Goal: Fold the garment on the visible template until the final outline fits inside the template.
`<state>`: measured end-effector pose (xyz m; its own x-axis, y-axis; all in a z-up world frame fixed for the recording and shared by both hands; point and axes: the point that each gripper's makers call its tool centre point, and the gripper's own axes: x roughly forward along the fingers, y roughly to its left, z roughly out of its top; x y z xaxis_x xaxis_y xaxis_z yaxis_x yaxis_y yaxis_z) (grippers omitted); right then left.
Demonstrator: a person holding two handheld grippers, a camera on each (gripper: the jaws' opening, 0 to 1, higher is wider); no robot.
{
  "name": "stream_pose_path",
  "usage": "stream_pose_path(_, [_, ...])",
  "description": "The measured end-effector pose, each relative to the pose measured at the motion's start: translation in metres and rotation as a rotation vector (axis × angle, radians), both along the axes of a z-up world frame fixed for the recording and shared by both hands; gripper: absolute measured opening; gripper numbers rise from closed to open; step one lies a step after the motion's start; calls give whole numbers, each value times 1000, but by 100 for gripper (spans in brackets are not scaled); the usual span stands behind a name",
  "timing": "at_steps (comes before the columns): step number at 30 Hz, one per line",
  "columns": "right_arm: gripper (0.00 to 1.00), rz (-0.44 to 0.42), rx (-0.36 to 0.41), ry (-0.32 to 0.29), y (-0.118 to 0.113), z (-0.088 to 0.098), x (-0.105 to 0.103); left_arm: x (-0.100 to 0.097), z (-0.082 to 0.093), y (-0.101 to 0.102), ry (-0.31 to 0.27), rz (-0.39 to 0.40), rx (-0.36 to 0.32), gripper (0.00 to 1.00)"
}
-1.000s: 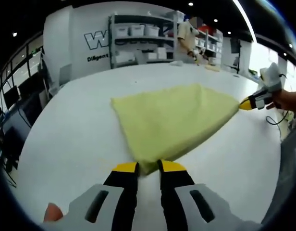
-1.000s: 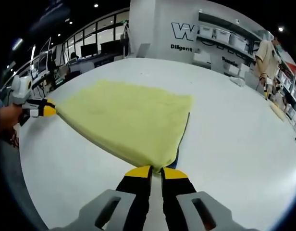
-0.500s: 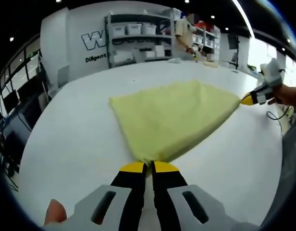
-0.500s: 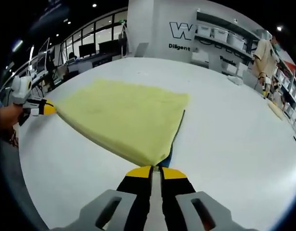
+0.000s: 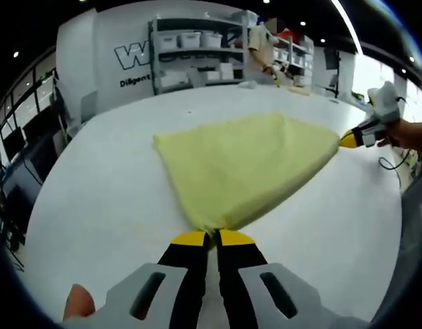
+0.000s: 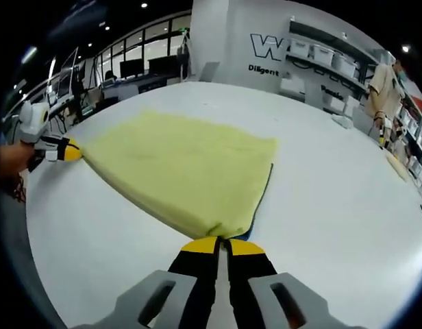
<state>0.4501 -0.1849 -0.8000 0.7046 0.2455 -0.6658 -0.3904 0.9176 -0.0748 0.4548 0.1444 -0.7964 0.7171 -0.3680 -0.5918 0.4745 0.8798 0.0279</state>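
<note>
left hand-held gripper point(image 5: 212, 237): pinches yellow garment point(image 5: 245, 164) corner | right hand-held gripper point(image 6: 220, 244): pinches other corner | cloth stretches between them | blue template point(image 6: 263, 199), maybe, peeks underneath

Two low, close views from opposite corners of one yellow garment point(image 5: 242, 168), each facing the other claw point(image 6: 72, 152)

Left gripper point(image 5: 211, 236): two black jaws, yellow tips, light grey moulded housing behind with dark slot in each side. Right gripper point(image 6: 222, 245): same build, black jaws, yellow caps, grey slotted housing. Seen from left gripper view, right gripper has pale grey body, yellow nose, bare hand point(image 5: 410, 134) behind it.
</note>
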Motion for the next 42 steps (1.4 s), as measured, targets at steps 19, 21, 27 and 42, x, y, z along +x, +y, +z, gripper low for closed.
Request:
stream_pose_path(19, [0,-72,52,12,-14,9,-4,0,-1,3,4,13,21,0])
stream_pose_path(21, [0,-61,36,22,-11,5,-5,1,-1,4,3,13,20,0])
stream_pose_path(27, [0,-42,44,1,-4,10,-1,1,0,4,2,11,17,0])
stream_pose_path(42, [5,-59,105,-4,0,8,6,-2,-1,3,9,6,17,0])
